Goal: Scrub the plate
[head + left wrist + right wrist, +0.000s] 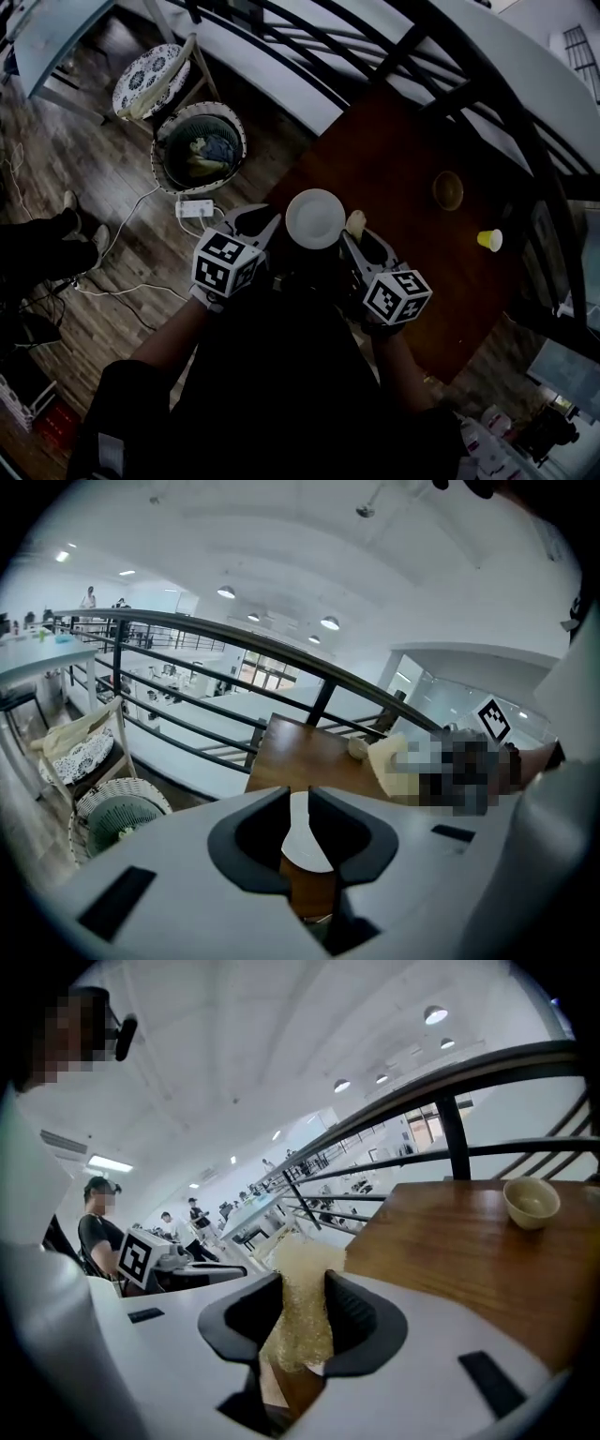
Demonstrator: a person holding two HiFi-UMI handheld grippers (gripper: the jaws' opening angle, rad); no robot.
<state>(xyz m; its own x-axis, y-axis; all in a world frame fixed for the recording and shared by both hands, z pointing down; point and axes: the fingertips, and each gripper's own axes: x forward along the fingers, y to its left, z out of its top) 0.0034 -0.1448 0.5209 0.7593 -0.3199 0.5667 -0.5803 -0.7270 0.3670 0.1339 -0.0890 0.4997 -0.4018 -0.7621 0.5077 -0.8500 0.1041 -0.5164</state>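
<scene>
A round white plate [315, 217] is held up above the near corner of the brown table [412, 169]. My left gripper [265, 223] is shut on its left rim; in the left gripper view the plate [302, 834] shows edge-on between the closed jaws. At the plate's right edge my right gripper [352, 231] is shut on a pale yellow sponge [355, 222]. The sponge [302, 1305] stands pinched between the jaws in the right gripper view, and the sponge [392, 761] also shows at the right of the left gripper view. Whether sponge and plate touch I cannot tell.
A small brown bowl [448, 190] and a yellow cup [489, 240] stand further out on the table. A black railing [394, 56] runs behind it. On the floor to the left sit a wicker basket [199, 150], a chair [150, 81] and a power strip [195, 209].
</scene>
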